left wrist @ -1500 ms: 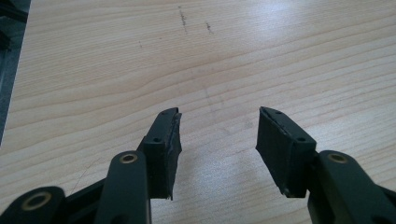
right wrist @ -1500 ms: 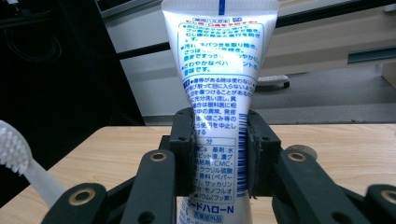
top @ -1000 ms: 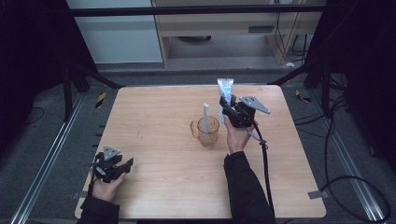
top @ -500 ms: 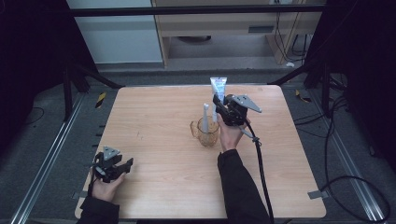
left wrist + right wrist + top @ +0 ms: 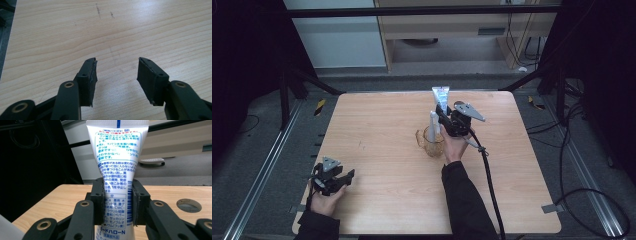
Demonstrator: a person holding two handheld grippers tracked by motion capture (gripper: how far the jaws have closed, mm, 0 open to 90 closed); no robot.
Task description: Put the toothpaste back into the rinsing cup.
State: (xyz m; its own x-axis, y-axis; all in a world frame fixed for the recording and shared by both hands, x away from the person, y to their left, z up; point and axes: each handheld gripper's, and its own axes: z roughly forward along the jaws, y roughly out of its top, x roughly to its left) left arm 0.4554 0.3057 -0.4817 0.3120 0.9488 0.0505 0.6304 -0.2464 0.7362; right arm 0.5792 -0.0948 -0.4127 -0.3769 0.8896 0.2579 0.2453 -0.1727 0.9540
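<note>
- Right gripper (image 5: pixel 446 116): sitting just above centre of the high view, its jaws are clamping a white toothpaste tube (image 5: pixel 441 96) around the tube's lower body; in the right gripper view the pads are pinching the printed tube (image 5: pixel 117 182) from both sides, with no gap showing.
- Long axis of the tube: standing close to upright, the flat crimped end is pointing toward the top of the frame and the cap end is dropping out of sight below the jaws, so whether the cap is already inside the cup cannot be told.
- Clear glass cup (image 5: pixel 432 141): resting on the wooden table (image 5: pixel 522 190) near the centre of the high view, directly below and slightly left of the gripper; a pale slim item (image 5: pixel 432 121), probably a toothbrush, is standing in it just beside the tube.
- Governing relation: the cup mouth is lying straight under the held tube, so the coming move is judged to be a short vertical lowering along the tube's own axis, keeping clear of the slim item.
- Left gripper (image 5: pixel 334 181): lying low at the lower left of the high view, well apart from the cup; in the left gripper view its jaws are standing wide apart over bare wood and gripping nothing (image 5: pixel 117 72).
- Nearer hand: the right one, by a wide margin.
</note>
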